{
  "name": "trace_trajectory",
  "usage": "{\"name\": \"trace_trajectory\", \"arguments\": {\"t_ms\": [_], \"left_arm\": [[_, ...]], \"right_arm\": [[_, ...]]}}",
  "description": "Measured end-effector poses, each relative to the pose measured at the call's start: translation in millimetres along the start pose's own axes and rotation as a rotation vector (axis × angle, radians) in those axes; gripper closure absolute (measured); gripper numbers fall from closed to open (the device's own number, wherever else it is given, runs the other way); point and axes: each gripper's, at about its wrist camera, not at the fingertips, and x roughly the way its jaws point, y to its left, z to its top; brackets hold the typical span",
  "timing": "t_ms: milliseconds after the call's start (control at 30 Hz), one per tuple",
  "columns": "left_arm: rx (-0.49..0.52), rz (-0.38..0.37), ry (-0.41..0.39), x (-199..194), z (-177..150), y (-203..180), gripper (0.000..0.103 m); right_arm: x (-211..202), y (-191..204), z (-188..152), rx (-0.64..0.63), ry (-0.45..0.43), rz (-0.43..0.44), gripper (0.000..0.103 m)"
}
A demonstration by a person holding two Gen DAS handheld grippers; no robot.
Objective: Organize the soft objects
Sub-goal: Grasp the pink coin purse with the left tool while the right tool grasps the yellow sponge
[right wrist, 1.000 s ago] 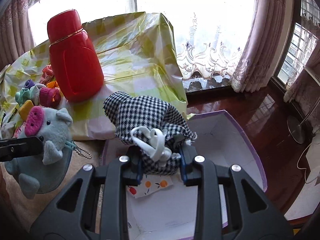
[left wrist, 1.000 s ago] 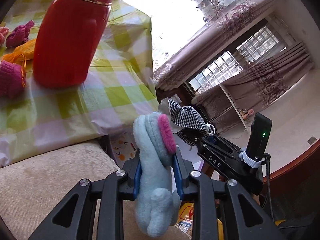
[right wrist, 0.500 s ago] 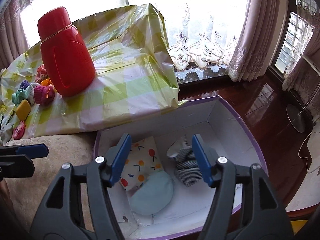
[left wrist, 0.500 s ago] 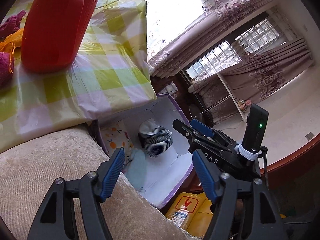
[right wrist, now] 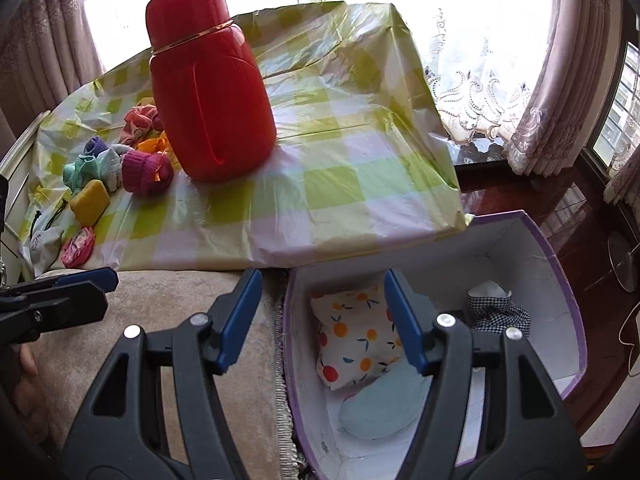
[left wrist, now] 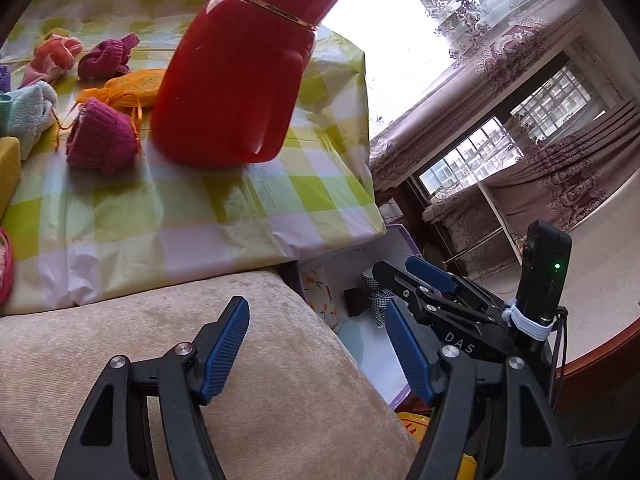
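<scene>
My left gripper (left wrist: 316, 312) is open and empty over a beige cushion (left wrist: 200, 360). My right gripper (right wrist: 322, 280) is also open and empty, above the left edge of a purple-rimmed white box (right wrist: 560, 272). In the box lie a fruit-print pillow (right wrist: 356, 336), a light blue plush (right wrist: 384, 404) and a black-and-white checked pouch (right wrist: 500, 312). On the checked tablecloth (right wrist: 320, 184), left of the red flask, sit a magenta knitted piece (right wrist: 144, 172), teal socks (right wrist: 92, 168), a yellow pad (right wrist: 90, 202), a pink flower piece (right wrist: 78, 246) and an orange pouch (left wrist: 132, 88).
A tall red flask (right wrist: 212, 104) stands on the table between the soft things and the box side. The box sits low beside the cushion, below the table's edge. Dark polished floor (right wrist: 560, 200) and curtained windows lie beyond.
Both grippers opened. The blue plush and the checked pouch left their jaws and now lie in the box. Both grippers then shifted left, from over the box toward the cushion and table.
</scene>
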Motion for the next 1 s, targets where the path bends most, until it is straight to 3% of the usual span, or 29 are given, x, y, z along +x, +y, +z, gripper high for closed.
{"name": "trace_trajectory", "arguments": {"t_ms": [367, 600, 767, 1000], "left_arm": [[-0.167, 0.181, -0.125, -66.8, -7.2, 84.8, 0.032], [-0.263, 0.349, -0.143, -95.7, -8.8, 133.6, 0.031], [-0.314, 0.431, -0.093, -95.7, -4.4, 162.9, 0.023], [-0.252, 0.522, 0.032, -72.5, 12.3, 172.8, 0.02]], "right_arm": [[15.1, 73.8, 10.2, -0.12, 0.023, 0.125, 0.036], [28.7, 115.3, 12.9, -0.184, 0.046, 0.197, 0.036], [39.2, 134.3, 16.0, -0.212, 0.064, 0.213, 0.035], [55.7, 152.4, 20.7, -0.237, 0.092, 0.223, 0.034]]}}
